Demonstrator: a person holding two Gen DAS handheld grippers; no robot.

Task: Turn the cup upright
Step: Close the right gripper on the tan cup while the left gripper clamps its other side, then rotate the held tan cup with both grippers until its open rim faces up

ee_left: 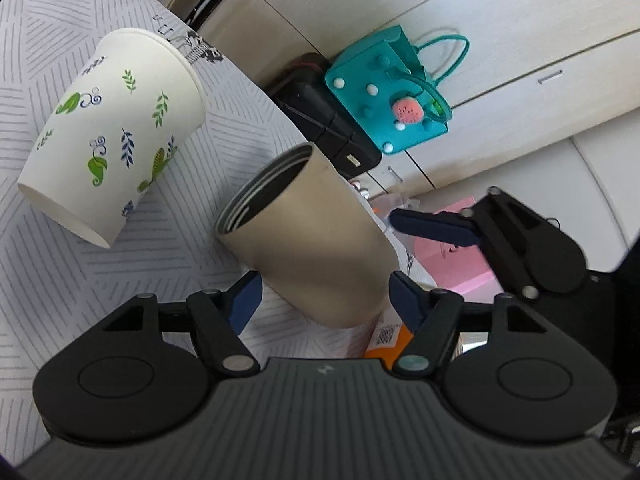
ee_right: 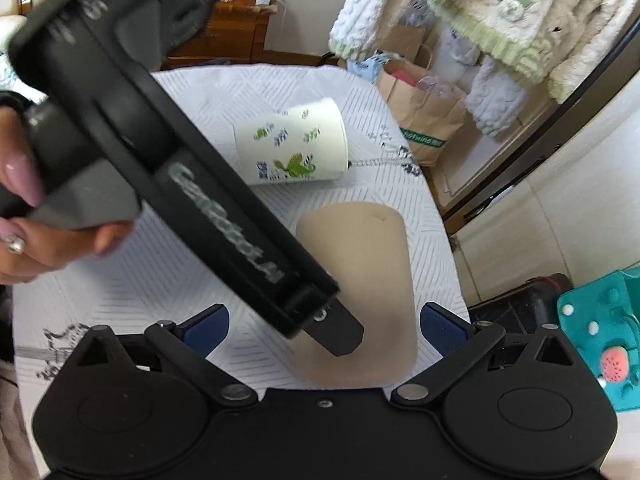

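The tan cup (ee_left: 304,236) is tilted, not yet upright. The left hand-held gripper (ee_left: 324,300) brackets it, jaws open (contact unclear). The right hand-held gripper (ee_right: 324,324) gapes empty.

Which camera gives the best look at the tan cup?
The left wrist view: the tan cup shows its open mouth, dark inside and whole side between the open left tongs. The right wrist view shows only its plain side, partly hidden by the other tool, with no mouth visible.
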